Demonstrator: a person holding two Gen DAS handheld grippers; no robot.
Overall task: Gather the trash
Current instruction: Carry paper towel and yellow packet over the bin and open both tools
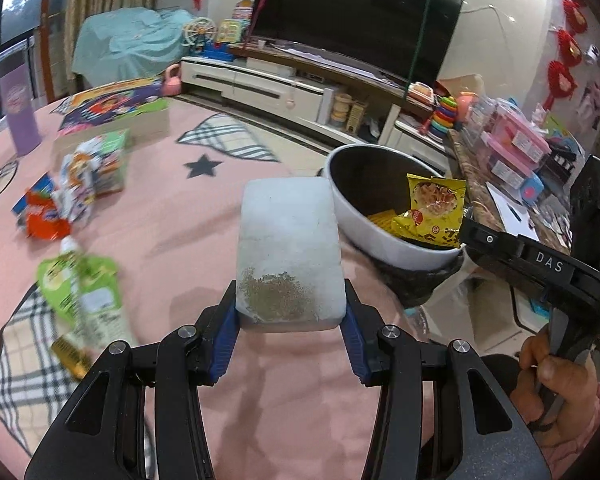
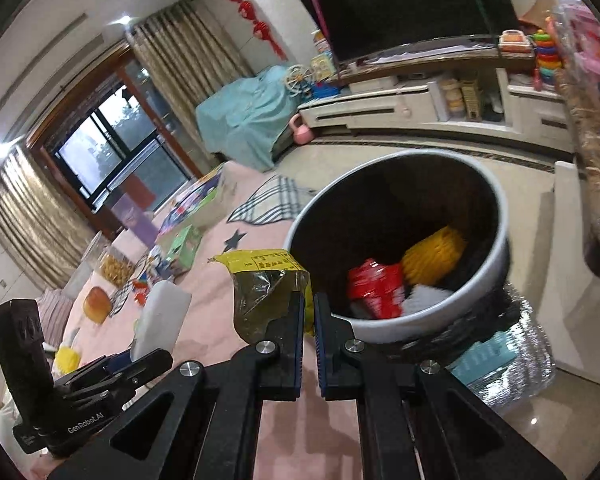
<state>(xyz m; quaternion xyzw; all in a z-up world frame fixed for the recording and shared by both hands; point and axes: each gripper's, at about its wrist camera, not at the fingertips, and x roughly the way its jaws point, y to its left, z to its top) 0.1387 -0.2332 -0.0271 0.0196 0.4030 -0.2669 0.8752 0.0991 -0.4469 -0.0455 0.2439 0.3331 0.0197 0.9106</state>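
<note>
My left gripper (image 1: 291, 308) is shut on the near end of a white foam block (image 1: 290, 248) with brown crumbs on it, held above the pink tablecloth (image 1: 180, 220). Just right of the block stands a white bin with a black inside (image 1: 364, 236). My right gripper (image 2: 309, 308) is shut on a crumpled yellow snack wrapper (image 2: 268, 288) beside the bin's rim (image 2: 496, 216). That wrapper (image 1: 432, 208) shows against the bin's mouth in the left wrist view. A red wrapper (image 2: 376, 288) and a yellow item (image 2: 432, 256) lie in the bin.
More trash lies on the cloth at the left: a green pouch (image 1: 80, 292), an orange-red wrapper (image 1: 44, 220) and colourful packets (image 1: 92, 172). A purple cup (image 1: 20, 120) stands far left. A TV cabinet (image 1: 260, 84) and a cluttered side shelf (image 1: 512, 148) lie beyond the table.
</note>
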